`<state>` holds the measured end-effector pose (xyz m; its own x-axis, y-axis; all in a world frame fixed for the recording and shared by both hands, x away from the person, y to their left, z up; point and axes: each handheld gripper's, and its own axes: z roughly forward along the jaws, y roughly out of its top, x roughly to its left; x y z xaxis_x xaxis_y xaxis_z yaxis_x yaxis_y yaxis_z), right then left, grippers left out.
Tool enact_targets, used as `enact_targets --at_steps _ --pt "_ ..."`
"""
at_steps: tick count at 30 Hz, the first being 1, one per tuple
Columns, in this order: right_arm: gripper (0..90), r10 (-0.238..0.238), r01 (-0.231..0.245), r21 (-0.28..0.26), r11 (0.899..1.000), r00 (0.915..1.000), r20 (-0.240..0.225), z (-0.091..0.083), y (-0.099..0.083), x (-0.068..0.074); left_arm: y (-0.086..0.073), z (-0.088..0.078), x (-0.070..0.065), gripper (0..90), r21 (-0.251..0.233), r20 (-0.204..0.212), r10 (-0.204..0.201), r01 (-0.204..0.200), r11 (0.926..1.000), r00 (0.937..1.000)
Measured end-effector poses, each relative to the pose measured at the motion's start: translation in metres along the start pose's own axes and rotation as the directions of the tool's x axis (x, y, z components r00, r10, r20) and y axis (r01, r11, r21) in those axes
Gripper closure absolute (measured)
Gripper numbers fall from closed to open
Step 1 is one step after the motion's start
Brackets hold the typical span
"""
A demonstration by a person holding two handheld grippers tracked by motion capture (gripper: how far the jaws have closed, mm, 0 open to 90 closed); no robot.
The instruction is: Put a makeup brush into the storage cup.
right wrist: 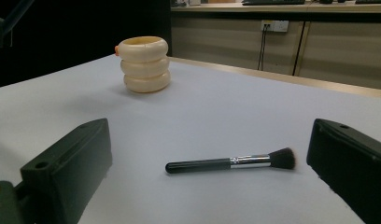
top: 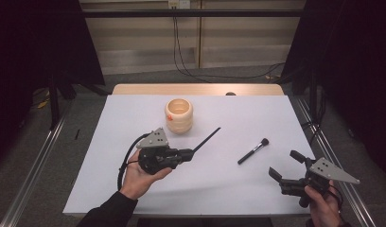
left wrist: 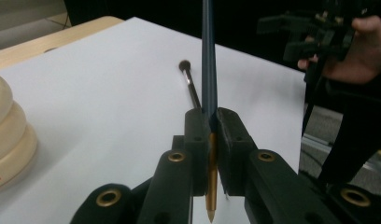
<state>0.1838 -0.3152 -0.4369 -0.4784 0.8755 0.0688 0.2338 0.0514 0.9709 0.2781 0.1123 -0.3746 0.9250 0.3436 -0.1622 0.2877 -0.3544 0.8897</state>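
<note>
- While the left gripper (top: pixel 190 153) floats above the near-left middle of the desk (top: pixel 257 118), its fingers (left wrist: pixel 198 140) are pinched tight on a thin dark stick (top: pixel 207 139), which juts from them toward the far right.
- Seen from the left gripper view, that stick runs straight up between the two fingers, and its gold pointed end (left wrist: pixel 210 186) pokes out behind them.
- Just beyond the left gripper, near the far middle of the desk, stands a cream ribbed holder (top: pixel 179 115), upright with its mouth open to the top; it is well clear of the far edge.
- Between the stick's tip and the holder lies a strip of bare desk; they do not touch.
- Right of centre lies a makeup brush (top: pixel 253 151), flat on the desk, bristles to the far right and handle to the near left, touching nothing.
- At the near-right corner the right gripper (top: pixel 285 166) sits close to the right edge, fingers (right wrist: pixel 67 158) spread wide with nothing between them.
- From the right gripper view the brush lies crosswise just ahead of those spread fingers, apart from both.
- Open desk stretches along the whole left side, along the near edge between the two hands, and across the far-right quarter.
- Past the far edge shows a strip of bare wood (top: pixel 196 89).
</note>
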Motion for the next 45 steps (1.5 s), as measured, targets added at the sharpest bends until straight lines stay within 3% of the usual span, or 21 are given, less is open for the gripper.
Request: enact_targets --at_steps 4,9,11,16,17,21,22,26,28,31,33,36,38,39,40,42,45 --pt "0.0 -0.001 0.001 -0.001 1.0 1.0 0.0 0.0 0.0 0.0 0.003 0.004 -0.008 83.6 0.075 0.027 0.022 -0.024 0.9969 0.9994" --pt "0.0 0.0 0.0 -0.001 1.0 0.9999 -0.012 0.001 0.0 0.001 0.007 0.008 -0.012 83.6 0.124 0.04 0.025 -0.03 0.9918 0.9989" --pt "0.0 -0.003 0.003 0.001 1.0 0.9998 -0.019 0.001 0.001 0.001 0.011 0.009 -0.013 83.6 0.162 0.048 0.031 -0.038 0.986 0.9984" --pt "0.0 -0.004 0.005 0.005 1.0 0.999 -0.045 0.003 0.001 0.002 0.017 0.011 -0.011 83.6 0.201 0.05 0.035 -0.045 0.9785 0.9981" --pt "0.0 -0.005 0.005 0.007 1.0 0.9985 -0.055 0.003 0.001 0.002 0.02 0.012 -0.01 83.6 0.231 0.045 0.045 -0.054 0.9715 0.998" --pt "0.0 -0.017 0.018 0.009 1.0 0.9972 -0.073 0.004 0.002 0.003 0.021 0.015 -0.01 83.6 0.246 0.055 0.046 -0.059 0.9674 0.9974" --pt "0.0 0.0 0.001 0.014 1.0 0.9967 -0.082 0.005 0.003 0.004 0.022 0.017 -0.009 83.6 0.268 0.049 0.055 -0.066 0.9612 0.9973" --pt "0.0 -0.01 0.013 0.027 1.0 0.9947 -0.102 0.006 0.004 0.004 0.022 0.019 -0.007 83.6 0.281 0.056 0.049 -0.062 0.9576 0.9973" --pt "0.0 -0.023 0.028 0.04 0.999 0.9915 -0.128 0.008 0.007 0.004 0.023 0.02 -0.006 83.7 0.316 0.066 0.065 -0.083 0.945 0.9956" --pt "0.0 -0.023 0.032 0.059 0.998 0.9894 -0.143 0.009 0.01 0.005 0.025 0.022 -0.005 83.6 0.342 0.075 0.074 -0.096 0.9347 0.9944" --pt "0.0 -0.032 0.045 0.072 0.996 0.9846 -0.172 0.01 0.013 0.005 0.026 0.024 -0.004 83.6 0.357 0.078 0.071 -0.095 0.9293 0.9944" --pt "0.1 -0.045 0.062 0.076 0.995 0.9786 -0.201 0.013 0.017 0.006 0.027 0.026 -0.003 83.6 0.39 0.079 0.076 -0.101 0.915 0.9939" --pt "0.2 -0.058 0.078 0.082 0.994 0.9731 -0.223 0.018 0.02 0.008 0.027 0.028 -0.003 83.6 0.4 0.078 0.075 -0.1 0.9112 0.9941" --pt "0.3 -0.066 0.088 0.085 0.993 0.9715 -0.227 0.02 0.021 0.009 0.028 0.028 -0.002 83.6 0.425 0.078 0.09 -0.115 0.8979 0.9929" --pt "0.4 -0.071 0.094 0.09 0.991 0.9691 -0.236 0.022 0.022 0.009 0.027 0.03 -0.002 83.6 0.423 0.082 0.08 -0.107 0.8998 0.9934" --pt "0.6 -0.068 0.093 0.095 0.991 0.9682 -0.241 0.023 0.022 0.01 0.027 0.031 -0.001 83.6 0.437 0.091 0.083 -0.115 0.8922 0.9924" --pt "2.0 -0.086 0.117 0.106 0.987 0.9623 -0.258 0.029 0.026 0.013 0.025 0.033 -0.001 83.6 0.445 0.089 0.078 -0.11 0.8886 0.993"
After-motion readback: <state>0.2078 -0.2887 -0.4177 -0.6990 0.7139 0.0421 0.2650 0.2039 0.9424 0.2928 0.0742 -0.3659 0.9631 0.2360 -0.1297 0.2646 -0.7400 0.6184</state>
